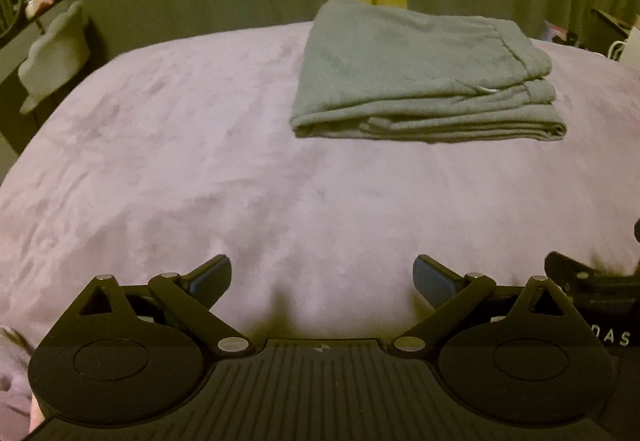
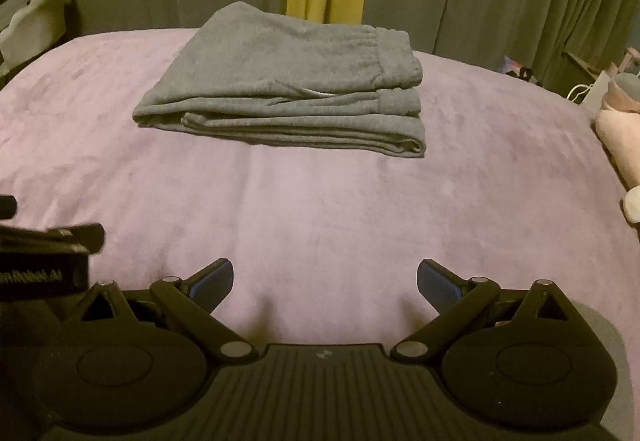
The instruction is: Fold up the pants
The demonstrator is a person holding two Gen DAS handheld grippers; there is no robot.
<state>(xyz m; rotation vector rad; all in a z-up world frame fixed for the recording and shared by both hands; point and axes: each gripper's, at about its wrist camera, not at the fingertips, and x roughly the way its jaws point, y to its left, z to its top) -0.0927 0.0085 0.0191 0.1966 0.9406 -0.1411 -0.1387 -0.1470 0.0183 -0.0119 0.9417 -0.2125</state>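
Right wrist view: pink bundle [image 2: 618, 137], folded pants [image 2: 288, 81]

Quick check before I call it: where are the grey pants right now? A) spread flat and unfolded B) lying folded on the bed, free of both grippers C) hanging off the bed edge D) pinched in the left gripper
B: the grey pants lie in a stacked fold on the purple bedspread, well ahead of the left gripper and right gripper, both open and empty.

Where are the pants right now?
The pants lie folded on the purple blanket, toward its far side before the curtains, apart from both open grippers: right of centre in the left wrist view, left of centre in the right.
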